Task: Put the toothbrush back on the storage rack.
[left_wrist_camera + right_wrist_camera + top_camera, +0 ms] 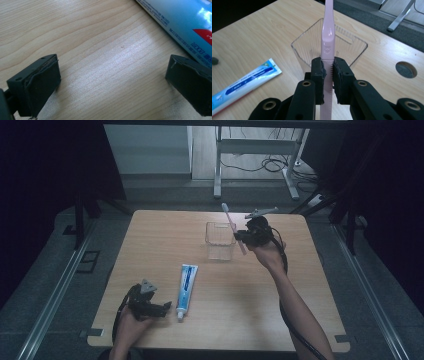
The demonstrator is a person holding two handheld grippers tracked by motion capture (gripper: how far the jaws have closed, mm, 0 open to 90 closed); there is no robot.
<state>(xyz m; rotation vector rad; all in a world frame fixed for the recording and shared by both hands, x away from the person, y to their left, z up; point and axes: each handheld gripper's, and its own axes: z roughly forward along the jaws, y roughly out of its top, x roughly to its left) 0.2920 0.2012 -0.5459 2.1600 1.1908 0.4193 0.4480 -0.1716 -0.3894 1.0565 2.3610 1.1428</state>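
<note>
Toothbrush: the pink toothbrush (328, 42) is clamped by its handle between the jaws of the right hand-held gripper (328, 72), held above the bench beside the clear container, its head raised past the far rim.
Clear container: the clear container (220, 240) is seen upright near the middle of the bench's far half, its mouth open upward, just beside the brush.
Toothpaste: a blue-and-white toothpaste tube (186, 289) is laid flat nearer the person, well apart from the container.
Left hand-held gripper: the left hand-held gripper (162, 309) is rested low near the front edge, jaws wide apart with bare wood between them, the tube's cap just beside it.
Bench: open wood of the bench (240, 305) is left between tube and right forearm; a round hole (406, 69) is seen right of the container.
</note>
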